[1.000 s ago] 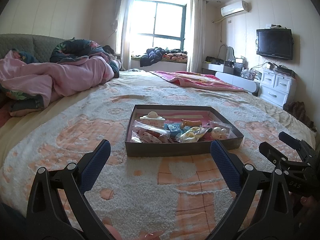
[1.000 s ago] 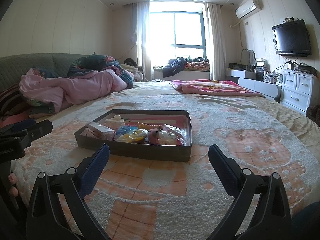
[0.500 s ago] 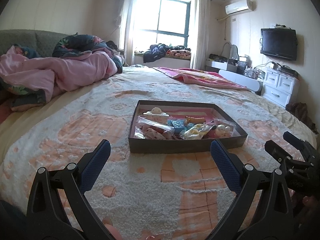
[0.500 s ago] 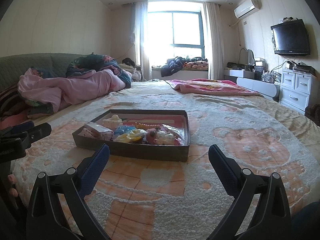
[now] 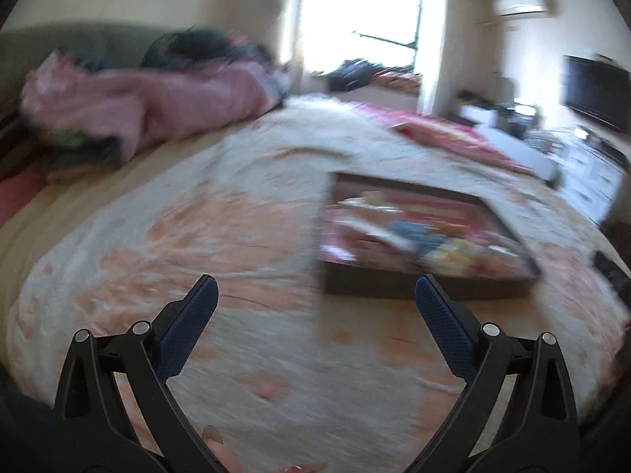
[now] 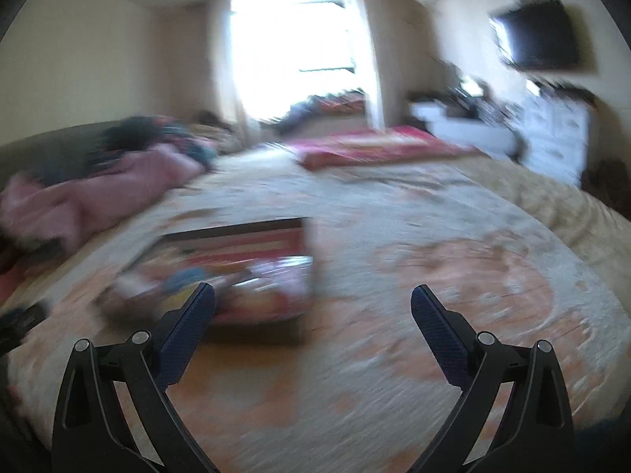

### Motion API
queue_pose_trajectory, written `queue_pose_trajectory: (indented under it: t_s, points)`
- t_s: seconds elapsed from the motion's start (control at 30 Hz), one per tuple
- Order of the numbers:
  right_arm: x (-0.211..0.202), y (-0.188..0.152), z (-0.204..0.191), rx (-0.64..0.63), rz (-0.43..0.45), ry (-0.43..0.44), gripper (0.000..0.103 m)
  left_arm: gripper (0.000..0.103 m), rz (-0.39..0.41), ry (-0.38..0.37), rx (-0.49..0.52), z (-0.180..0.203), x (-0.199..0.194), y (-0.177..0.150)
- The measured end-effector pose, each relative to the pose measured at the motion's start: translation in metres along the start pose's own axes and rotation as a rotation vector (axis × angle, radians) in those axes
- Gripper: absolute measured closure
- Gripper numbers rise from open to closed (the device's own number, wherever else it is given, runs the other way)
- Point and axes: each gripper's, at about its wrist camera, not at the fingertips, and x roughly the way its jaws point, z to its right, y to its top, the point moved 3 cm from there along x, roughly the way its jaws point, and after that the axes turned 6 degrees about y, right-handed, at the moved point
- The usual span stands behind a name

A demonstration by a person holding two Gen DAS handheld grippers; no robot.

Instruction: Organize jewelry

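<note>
A shallow dark box [image 5: 414, 287] of mixed jewelry in small bags [image 5: 426, 242] lies on the bed. Both views are blurred by motion. In the left wrist view the box is ahead and to the right of my left gripper [image 5: 315, 295], which is open and empty. In the right wrist view the box [image 6: 256, 327] is close, ahead and to the left, with its jewelry [image 6: 252, 280] blurred. My right gripper [image 6: 313, 301] is open and empty, its left finger near the box's front wall.
The box rests on a fluffy peach and white blanket [image 5: 236, 268]. A pink quilt [image 5: 150, 106] is heaped at the far left. White drawers [image 6: 552, 138] and a wall TV [image 6: 540, 41] stand at the right. The other gripper shows at the left edge [image 6: 19, 321].
Both grippers have moved quickly toward the box, which now looks larger and closer. The left view has swung left and the right view has swung right. Both stay open.
</note>
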Motion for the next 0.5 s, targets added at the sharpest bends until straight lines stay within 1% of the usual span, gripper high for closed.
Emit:
queue_pose_trajectory:
  t_s: [0.07, 0.13, 0.17, 0.2, 0.27, 0.3, 0.33, 0.37, 0.4, 0.43, 0.5]
  points:
    - [0.036, 0.017, 0.036, 0.043, -0.092, -0.111, 0.007, 0.011, -0.078, 0.101, -0.069, -0.034, 0.033, 0.015]
    - [0.083, 0.03, 0.089, 0.1, -0.217, -0.243, 0.006, 0.011, -0.147, 0.218, -0.138, -0.079, 0.076, 0.036]
    - [0.098, 0.032, 0.105, 0.112, -0.251, -0.278, 0.007, 0.011, -0.157, 0.256, -0.15, -0.092, 0.088, 0.042]
    - [0.119, 0.032, 0.128, 0.124, -0.3, -0.313, 0.007, 0.011, -0.149, 0.309, -0.163, -0.112, 0.107, 0.051]
    - [0.143, 0.027, 0.159, 0.133, -0.348, -0.399, 0.006, 0.011, -0.157, 0.374, -0.171, -0.137, 0.132, 0.057]
    - [0.156, 0.018, 0.173, 0.139, -0.396, -0.424, 0.006, 0.011, -0.159, 0.414, -0.182, -0.152, 0.146, 0.057]
    - [0.167, 0.006, 0.185, 0.185, -0.459, -0.406, 0.005, 0.011, -0.171, 0.443, -0.179, -0.162, 0.158, 0.054]
    - [0.167, 0.003, 0.186, 0.197, -0.451, -0.398, 0.005, 0.011, -0.202, 0.475, -0.176, -0.169, 0.168, 0.049]
    - [0.163, 0.005, 0.183, 0.181, -0.437, -0.407, 0.005, 0.011, -0.315, 0.507, -0.207, -0.183, 0.186, 0.037]
    - [0.163, 0.005, 0.181, 0.169, -0.436, -0.417, 0.005, 0.01, -0.382, 0.485, -0.241, -0.193, 0.196, 0.03]
    - [0.165, 0.002, 0.181, 0.162, -0.453, -0.424, 0.005, 0.01, -0.352, 0.473, -0.251, -0.193, 0.192, 0.035]
